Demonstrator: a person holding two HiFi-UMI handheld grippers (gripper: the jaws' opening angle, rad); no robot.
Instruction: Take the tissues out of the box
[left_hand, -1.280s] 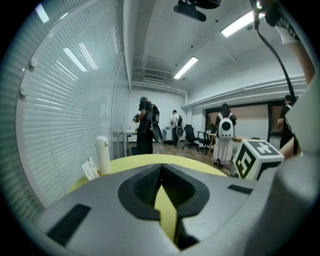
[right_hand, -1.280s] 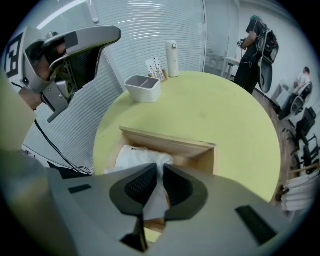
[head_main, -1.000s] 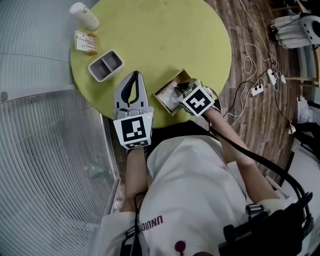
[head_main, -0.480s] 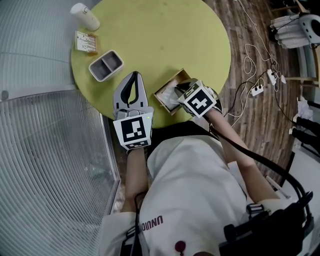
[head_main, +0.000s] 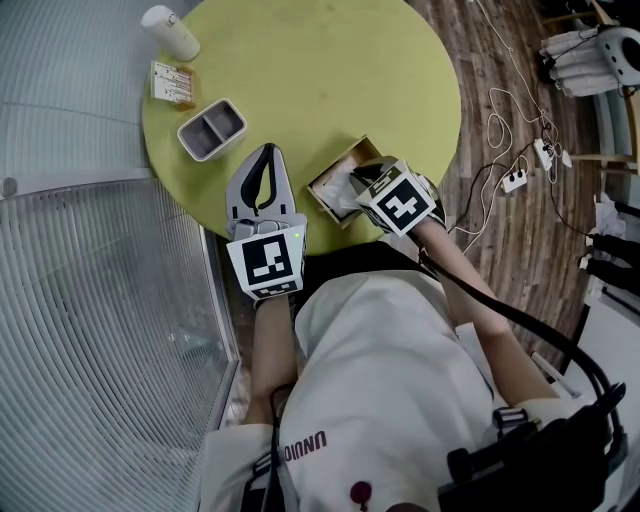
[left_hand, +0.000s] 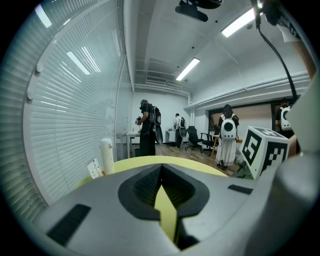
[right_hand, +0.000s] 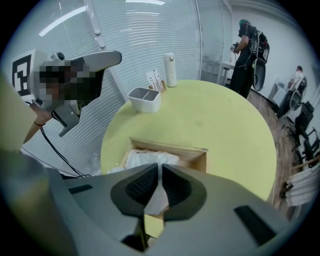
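An open wooden box (head_main: 332, 170) sits at the near edge of the round yellow-green table (head_main: 330, 80), with white tissues (head_main: 343, 195) inside. My right gripper (head_main: 364, 180) hangs over the box's near end, its marker cube hiding the tips. In the right gripper view that gripper (right_hand: 160, 168) is shut on a white tissue (right_hand: 151, 159) that rises from the box (right_hand: 172, 149) into the jaws. My left gripper (head_main: 262, 152) rests left of the box at the table edge. The left gripper view shows it (left_hand: 161, 168) shut with nothing in it.
A grey two-compartment tray (head_main: 211, 130), a small card packet (head_main: 170, 82) and a white bottle (head_main: 170, 32) stand at the table's far left. Slatted blinds run along the left. Cables and a power strip (head_main: 515, 178) lie on the wooden floor to the right. People stand far off.
The right gripper's marker cube has shifted very slightly over the box. The left gripper and the table's objects have not moved.
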